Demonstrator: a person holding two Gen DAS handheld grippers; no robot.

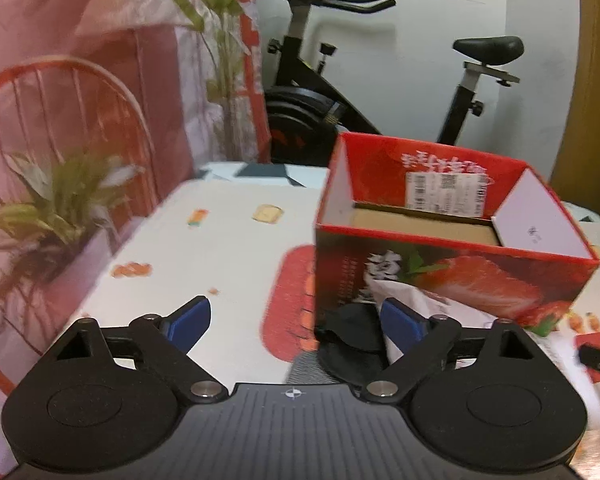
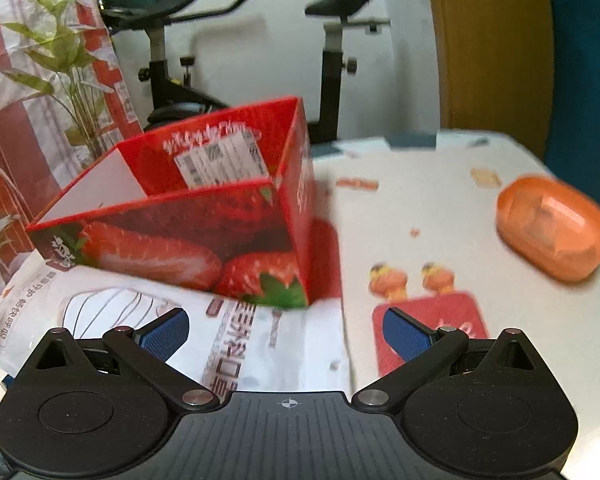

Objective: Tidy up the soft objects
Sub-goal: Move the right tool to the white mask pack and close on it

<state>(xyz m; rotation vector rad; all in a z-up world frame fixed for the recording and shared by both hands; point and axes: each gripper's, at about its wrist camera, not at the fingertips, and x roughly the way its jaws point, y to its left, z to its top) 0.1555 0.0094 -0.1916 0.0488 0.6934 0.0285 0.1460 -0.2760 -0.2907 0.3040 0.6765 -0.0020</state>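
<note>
White printed pouch (image 2: 236, 332) lies against strawberry box (image 2: 188, 236).

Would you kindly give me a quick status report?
Both hand-held grippers open, empty. White printed soft pouch lies before the red strawberry cardboard box. Nothing blocking.

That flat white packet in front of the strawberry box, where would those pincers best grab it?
Probably at the white packet's near edge, coming from the side facing the right gripper. It lies flat and limp, and its far edge is tucked against the strawberry box, so only the near part is free. The open jaws already straddle it.
</note>
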